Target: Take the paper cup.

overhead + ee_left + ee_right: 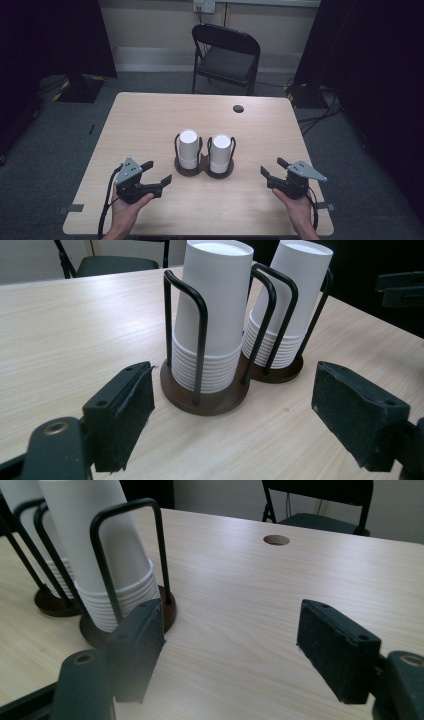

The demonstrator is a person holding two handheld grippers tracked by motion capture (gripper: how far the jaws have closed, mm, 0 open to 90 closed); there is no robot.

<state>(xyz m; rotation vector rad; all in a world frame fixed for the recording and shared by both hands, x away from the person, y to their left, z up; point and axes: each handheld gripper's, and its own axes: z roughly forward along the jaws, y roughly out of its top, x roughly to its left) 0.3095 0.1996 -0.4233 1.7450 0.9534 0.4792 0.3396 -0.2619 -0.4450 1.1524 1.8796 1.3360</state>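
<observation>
Two stacks of white paper cups stand upside down in black wire holders at the table's middle: the left stack [188,148] [214,315] and the right stack [220,152] [292,300] [107,555]. Each holder has a round brown base [205,397]. My left gripper [156,172] [232,412] rests on the table to the left of the stacks, open and empty, held by a hand. My right gripper [272,167] [230,647] sits to their right, also open and empty.
The wooden table [150,115] has a round cable hole [238,108] [276,540] at its far right. A black folding chair [225,55] stands beyond the far edge. Dark curtains and floor cables flank both sides.
</observation>
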